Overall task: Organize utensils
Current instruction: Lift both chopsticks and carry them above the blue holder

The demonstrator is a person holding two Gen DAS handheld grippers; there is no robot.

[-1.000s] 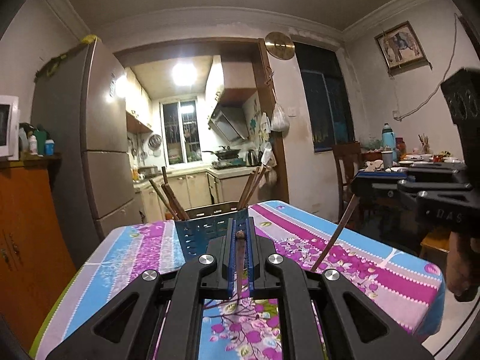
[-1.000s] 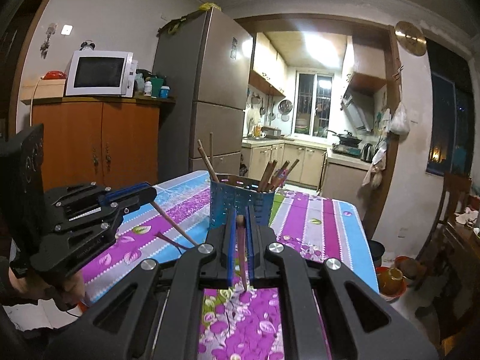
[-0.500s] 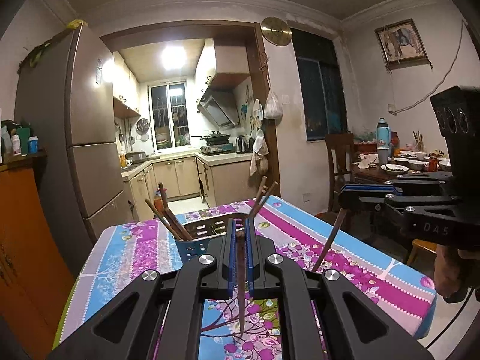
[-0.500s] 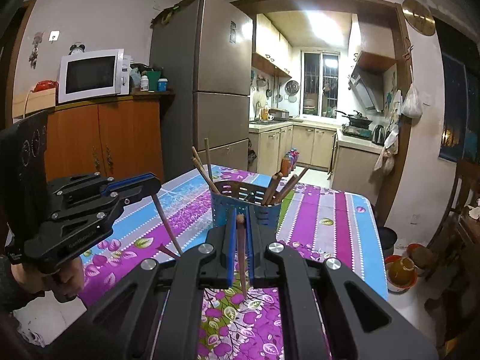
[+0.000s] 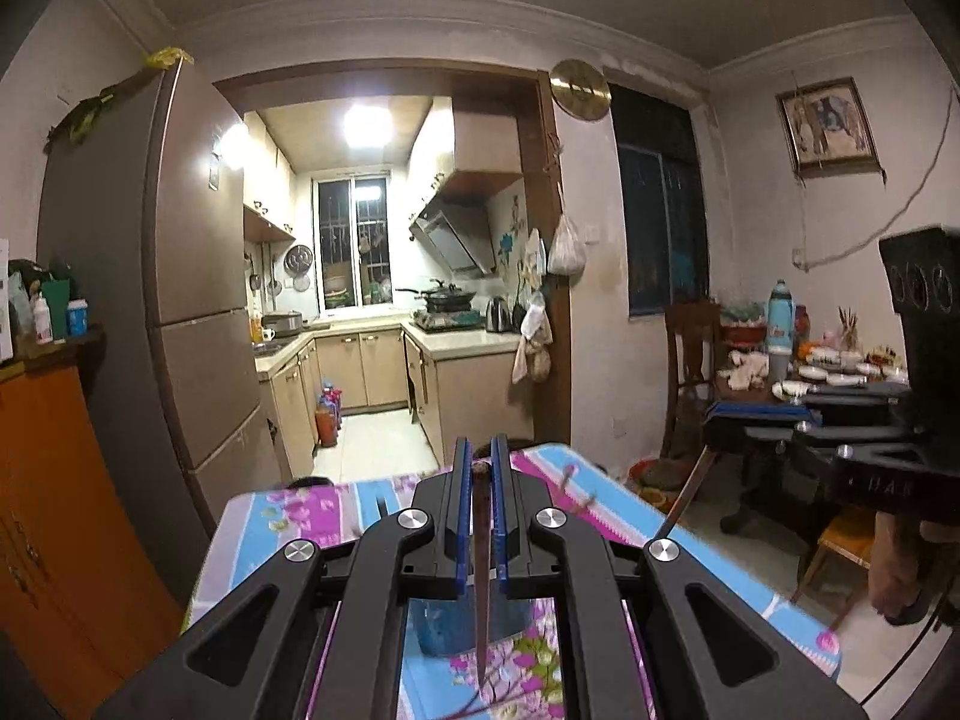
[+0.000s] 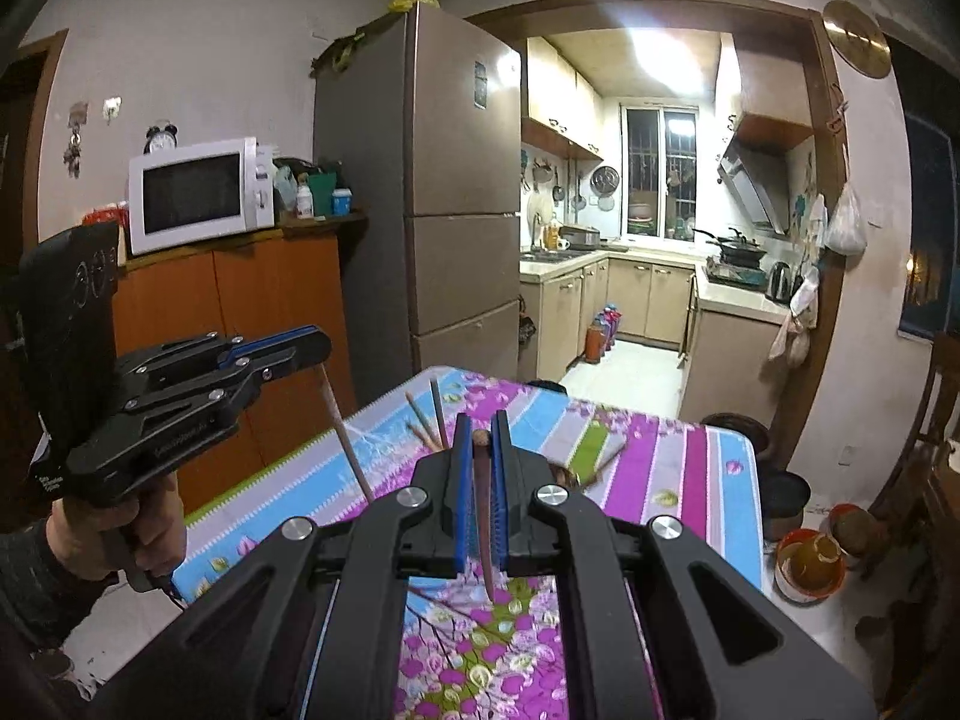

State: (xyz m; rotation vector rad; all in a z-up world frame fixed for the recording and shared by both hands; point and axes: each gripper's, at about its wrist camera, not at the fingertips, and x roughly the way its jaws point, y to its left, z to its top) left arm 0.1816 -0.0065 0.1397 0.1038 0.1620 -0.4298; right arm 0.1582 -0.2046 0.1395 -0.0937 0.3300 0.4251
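Your left hand-held gripper grasps chopstick; right hand-held gripper clenched on second chopstick, both above desk.

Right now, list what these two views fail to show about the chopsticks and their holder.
- Blue holder: left wrist view, mostly behind the left tongs; its contents are unseen.
- Holder in the right wrist view: hidden behind the right tongs; only blurred chopstick tops show.
- Left chopstick: whether its tip touches the tablecloth is unclear.

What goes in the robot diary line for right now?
left tongs: hold chopstick | right tongs: hold chopstick | both above blue holder
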